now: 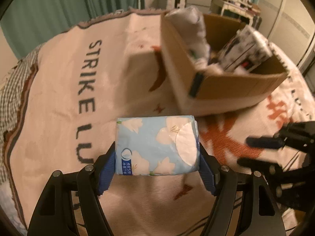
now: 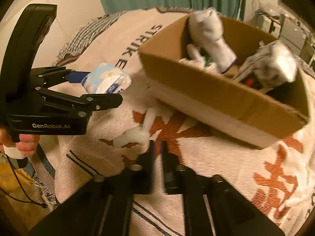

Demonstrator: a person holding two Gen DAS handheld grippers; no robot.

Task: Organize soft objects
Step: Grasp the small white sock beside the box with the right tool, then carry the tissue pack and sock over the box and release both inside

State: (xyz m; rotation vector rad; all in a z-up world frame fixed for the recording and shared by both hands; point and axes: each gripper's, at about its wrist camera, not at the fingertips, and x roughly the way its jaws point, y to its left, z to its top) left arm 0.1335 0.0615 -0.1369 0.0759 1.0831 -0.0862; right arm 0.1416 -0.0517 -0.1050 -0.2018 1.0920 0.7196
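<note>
While the left gripper [image 1: 157, 153] is clamping its blue pads on both ends of the pale-blue flower-printed tissue pack [image 1: 156, 145], holding it clear above the cream woven blanket [image 1: 59, 98], the brown cardboard box [image 1: 216, 90] is waiting just ahead to the right (already holding a white soft bundle [image 2: 210, 39] and a black-and-white printed pack [image 2: 269, 64]). The right gripper [image 2: 157, 153] is hovering near a small white soft piece [image 2: 135, 133], jaws seemingly a narrow slit and empty, though blur is hiding detail. Carrying well means lifting the pack over the near wall before releasing into the free middle.
</note>
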